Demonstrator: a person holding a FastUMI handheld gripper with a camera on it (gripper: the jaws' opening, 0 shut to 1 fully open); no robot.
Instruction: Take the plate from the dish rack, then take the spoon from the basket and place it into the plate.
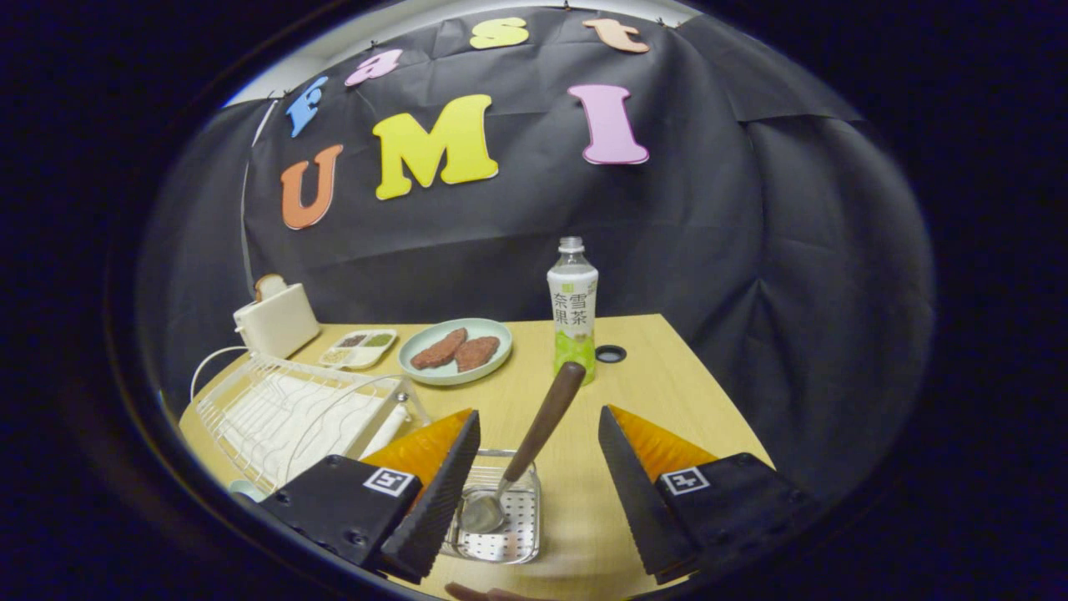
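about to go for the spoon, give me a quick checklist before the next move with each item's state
1. Fingers open: ok, the gripper is spread wide and holds nothing.
2. Spoon reachable: ok, it stands tilted in the basket between the fingers, handle up and leaning toward the bottle.
3. Handle free to grip: ok, nothing touches it above the basket.
4. Bottle spacing: cannot tell, it stands just beyond the handle tip and the gap is unclear.
5. Empty plate out of the rack: cannot tell; the one plate in sight holds food.
6. A hand sits near the fingers: not ok, check that it is out of the way.
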